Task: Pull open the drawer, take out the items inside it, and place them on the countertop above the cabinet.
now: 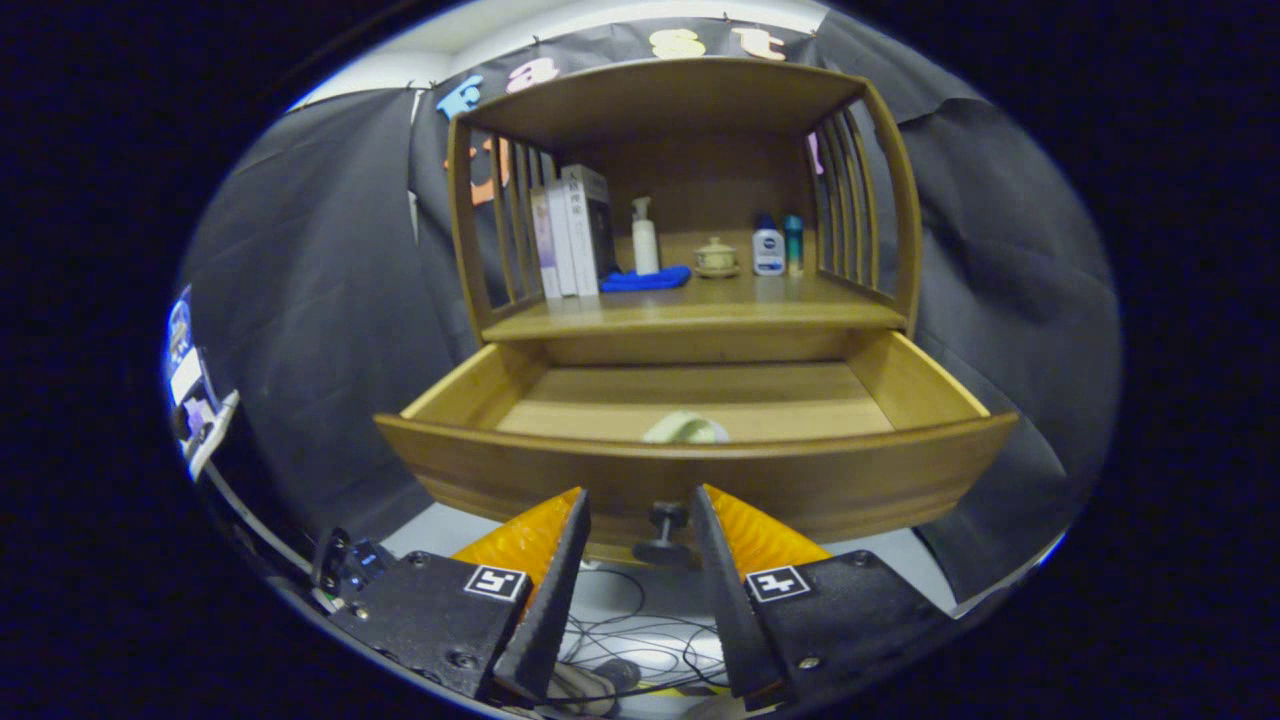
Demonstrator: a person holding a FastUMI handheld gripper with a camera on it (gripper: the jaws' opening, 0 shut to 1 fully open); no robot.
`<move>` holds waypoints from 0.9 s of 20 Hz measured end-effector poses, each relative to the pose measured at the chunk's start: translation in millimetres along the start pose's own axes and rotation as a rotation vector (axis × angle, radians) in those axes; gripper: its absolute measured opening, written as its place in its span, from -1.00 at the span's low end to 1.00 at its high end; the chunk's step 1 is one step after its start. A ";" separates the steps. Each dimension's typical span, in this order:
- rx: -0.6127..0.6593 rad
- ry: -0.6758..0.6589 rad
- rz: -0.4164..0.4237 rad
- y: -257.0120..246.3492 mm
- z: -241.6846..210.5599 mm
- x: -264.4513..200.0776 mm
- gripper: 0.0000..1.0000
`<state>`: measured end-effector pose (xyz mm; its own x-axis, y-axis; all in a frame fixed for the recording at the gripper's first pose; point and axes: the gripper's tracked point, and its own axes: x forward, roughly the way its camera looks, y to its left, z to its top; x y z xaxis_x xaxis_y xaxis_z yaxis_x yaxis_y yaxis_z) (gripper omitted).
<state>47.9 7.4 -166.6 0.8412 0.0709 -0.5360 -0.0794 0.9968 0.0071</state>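
The wooden drawer [700, 480] of the cabinet stands pulled out toward me. Inside it, just behind the front panel, lies a pale rounded item [686, 430], mostly hidden by that panel. The drawer's dark knob [664, 530] sits between my fingers, touching neither. My gripper [640, 497] is open, its tips level with the lower edge of the drawer front. Above the drawer runs the wooden countertop [700, 315].
On the countertop stand upright books [572, 235], a white pump bottle [645, 238], a blue cloth [645, 280], a small lidded jar [716, 257] and two small bottles [778, 245]. Slatted sides [850, 210] and a top board enclose it. Cables [640, 640] lie on the floor below.
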 end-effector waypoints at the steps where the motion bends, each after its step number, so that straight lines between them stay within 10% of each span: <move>1: 0.009 0.011 0.008 3.4 10.1 -1.8 0.40; 3: 0.024 0.022 0.033 11.0 31.1 -0.1 0.75; 18: 0.321 0.535 -0.133 -18.4 27.9 97.0 0.75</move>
<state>145.8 -3.0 -195.2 0.4426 0.0006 -0.8967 0.2412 0.9631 0.1197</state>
